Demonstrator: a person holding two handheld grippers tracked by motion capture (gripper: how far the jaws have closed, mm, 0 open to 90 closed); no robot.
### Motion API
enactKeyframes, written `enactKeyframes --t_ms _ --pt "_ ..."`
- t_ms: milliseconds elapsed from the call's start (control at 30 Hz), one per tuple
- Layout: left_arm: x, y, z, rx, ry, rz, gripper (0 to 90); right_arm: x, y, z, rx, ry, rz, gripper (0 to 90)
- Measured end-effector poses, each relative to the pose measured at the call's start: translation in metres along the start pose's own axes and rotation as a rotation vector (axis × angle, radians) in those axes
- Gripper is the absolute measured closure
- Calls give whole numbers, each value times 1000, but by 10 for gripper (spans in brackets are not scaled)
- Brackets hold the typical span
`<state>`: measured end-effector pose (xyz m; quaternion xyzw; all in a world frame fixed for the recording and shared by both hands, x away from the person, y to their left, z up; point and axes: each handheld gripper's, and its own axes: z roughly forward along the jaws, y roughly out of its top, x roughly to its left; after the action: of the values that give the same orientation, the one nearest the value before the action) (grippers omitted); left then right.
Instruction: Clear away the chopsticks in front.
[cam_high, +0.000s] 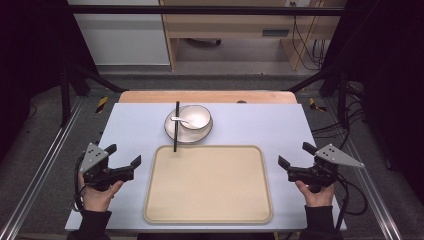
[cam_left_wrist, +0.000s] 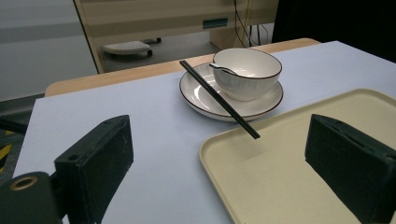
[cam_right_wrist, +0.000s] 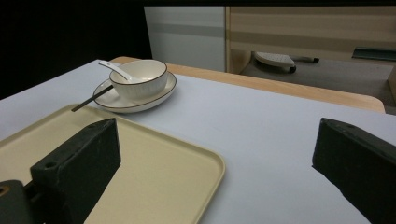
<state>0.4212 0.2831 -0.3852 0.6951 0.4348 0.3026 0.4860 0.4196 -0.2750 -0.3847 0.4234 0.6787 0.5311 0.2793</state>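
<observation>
Both tools, left tool (cam_high: 126, 159) and right tool (cam_high: 297, 158), are spread and empty. Chopsticks (cam_high: 176, 126) lie across the plate (cam_high: 172, 131) at upper centre, tips overhanging the tray (cam_high: 208, 210); a knock could roll them off.

- The tray (cam_high: 208, 184) looks like matt beige plastic, smooth, with a soft rolled rim.
- The bowl (cam_left_wrist: 247, 72) and the plate (cam_left_wrist: 198, 93) under it look like glossy white glazed ceramic with a thin dark rim line; the bowl's outside is finely ribbed.
- The spoon (cam_left_wrist: 223, 69) has the same white glossy finish.
- The chopsticks (cam_left_wrist: 219, 99) are smooth, black, slightly shiny.
- The table (cam_high: 280, 125) wears a matt pale sheet; its far edge shows bare light wood.
- Each gripper's jaws look like matt, slightly rough black plastic.
</observation>
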Motion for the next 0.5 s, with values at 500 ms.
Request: enactKeyframes --t_ms 500 --pt "-3 5 7 8 -18 18 78 7 2 2 1 -8 -14 18"
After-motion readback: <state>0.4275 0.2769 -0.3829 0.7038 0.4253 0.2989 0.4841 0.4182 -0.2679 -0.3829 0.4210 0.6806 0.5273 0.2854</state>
